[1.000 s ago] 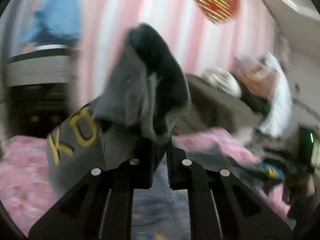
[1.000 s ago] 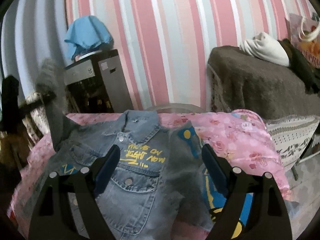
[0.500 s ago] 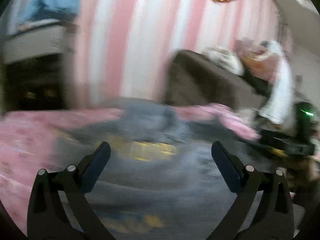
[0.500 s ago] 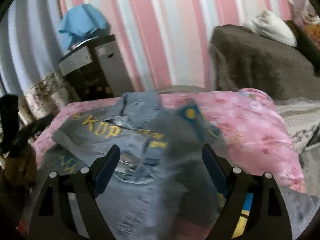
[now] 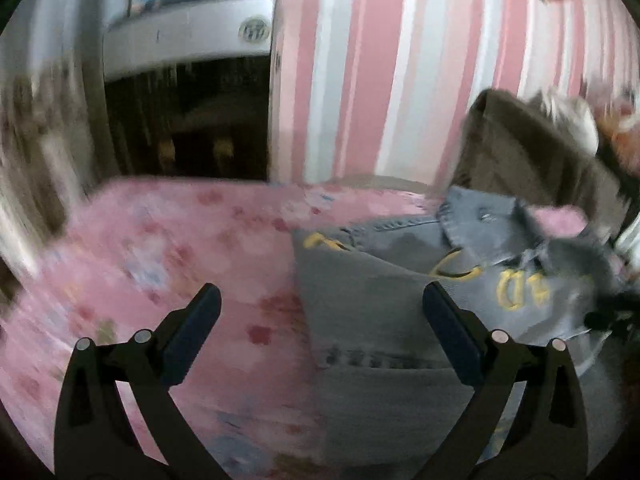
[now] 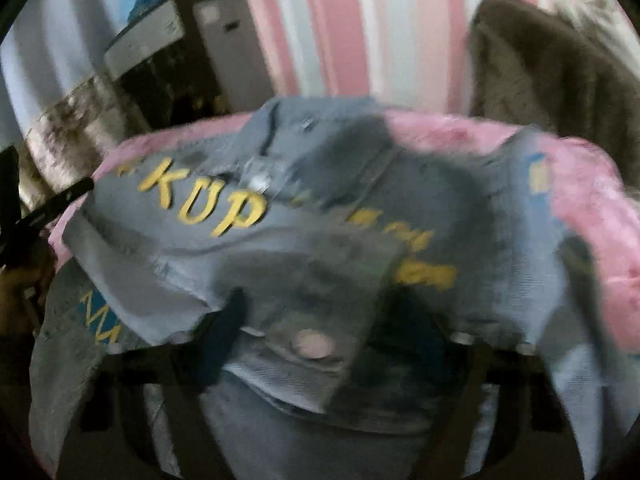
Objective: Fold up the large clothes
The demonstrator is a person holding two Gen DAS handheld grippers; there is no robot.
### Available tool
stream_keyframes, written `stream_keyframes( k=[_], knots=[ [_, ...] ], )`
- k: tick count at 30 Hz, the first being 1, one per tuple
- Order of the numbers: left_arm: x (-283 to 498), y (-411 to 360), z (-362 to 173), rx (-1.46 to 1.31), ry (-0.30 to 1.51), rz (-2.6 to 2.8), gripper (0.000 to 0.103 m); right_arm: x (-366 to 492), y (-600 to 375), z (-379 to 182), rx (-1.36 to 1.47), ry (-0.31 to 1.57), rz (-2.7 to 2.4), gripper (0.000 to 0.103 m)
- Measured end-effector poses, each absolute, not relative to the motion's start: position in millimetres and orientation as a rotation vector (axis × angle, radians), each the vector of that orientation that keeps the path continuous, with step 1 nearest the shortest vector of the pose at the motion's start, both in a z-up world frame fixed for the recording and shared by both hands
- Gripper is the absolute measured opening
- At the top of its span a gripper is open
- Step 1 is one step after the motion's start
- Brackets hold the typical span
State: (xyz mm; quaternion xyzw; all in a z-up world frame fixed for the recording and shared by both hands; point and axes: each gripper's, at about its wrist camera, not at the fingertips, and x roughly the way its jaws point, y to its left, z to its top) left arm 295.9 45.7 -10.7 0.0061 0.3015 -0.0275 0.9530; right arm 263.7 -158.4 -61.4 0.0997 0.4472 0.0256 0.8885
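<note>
Pink floral bed [image 5: 168,264] carries the jacket [image 5: 384,304], spread flat for folding, one sleeve laid across its front. Left gripper [image 5: 320,330] hangs released over the jacket's edge, nothing between the jaws. Right gripper [image 6: 320,332] has been closing around a denim flap; contact too blurred to tell. Beyond the jacket, striped wall [image 5: 360,80]; jacket's hem is cut off.

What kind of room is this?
Probably a bedroom at home: a pink flowery bedspread with a blue denim jacket on it, pink-and-white striped wallpaper, and a brown blanket-covered seat.
</note>
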Motion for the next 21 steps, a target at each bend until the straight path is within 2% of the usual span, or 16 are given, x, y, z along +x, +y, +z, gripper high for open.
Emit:
stream_keyframes(
  k=[1,2,9,12,15,18,21],
  knots=[
    [296,44,-10,0.053,0.605,-0.044,0.100,263,-154,-59,0.186,0.918,0.060,0.039],
    [295,44,-8,0.077,0.592,-0.033,0.100,262,-151,-55,0.160,0.906,0.070,0.037],
    [291,48,2,0.019,0.574,-0.035,0.100,235,-198,-17,0.097,0.736,-0.183,0.036],
    [304,39,-16,0.027,0.675,-0.036,0.100,242,-214,-45,0.119,0.883,-0.131,0.040],
    [314,24,-36,0.051,0.770,-0.077,0.100,236,-213,-61,0.125,0.865,-0.125,0.045],
    [315,16,-39,0.122,0.783,-0.045,0.100,236,-216,-59,0.143,0.856,-0.102,0.050],
    [314,18,-43,0.152,0.798,-0.011,0.100,231,-212,-56,0.129,0.832,-0.089,0.064]
  ],
)
